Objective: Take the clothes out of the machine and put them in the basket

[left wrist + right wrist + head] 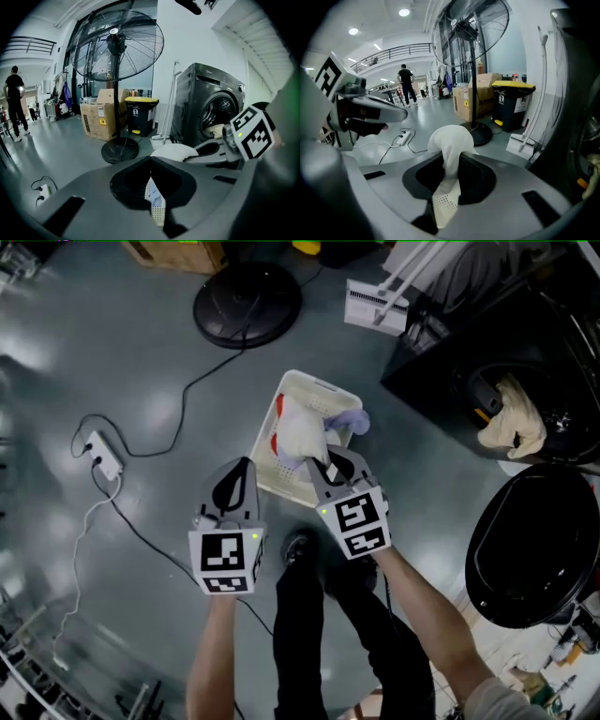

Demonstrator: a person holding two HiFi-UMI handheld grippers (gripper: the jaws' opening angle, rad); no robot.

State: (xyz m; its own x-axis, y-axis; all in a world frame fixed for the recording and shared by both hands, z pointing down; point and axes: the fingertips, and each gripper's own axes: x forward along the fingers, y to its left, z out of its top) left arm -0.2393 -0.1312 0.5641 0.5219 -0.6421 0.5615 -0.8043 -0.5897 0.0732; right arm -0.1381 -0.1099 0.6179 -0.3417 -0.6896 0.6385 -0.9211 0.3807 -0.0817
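Observation:
A white perforated basket (315,383) stands on the grey floor with a lavender garment (350,420) and something red inside. My right gripper (323,465) is shut on a white cloth (301,435), which hangs just over the basket; in the right gripper view the cloth (450,139) bulges out past the jaws (451,160). My left gripper (236,480) hovers left of the basket, shut with nothing in it (150,161). The dark washing machine (469,352) at the right still holds a pale yellow garment (512,420) in its drum.
The machine's round black door (534,549) hangs open at the right. A floor fan's base (247,304) and a white dustpan (375,307) lie beyond the basket. A power strip (105,457) with trailing cables is at the left. The person's shoe (298,546) is near the basket.

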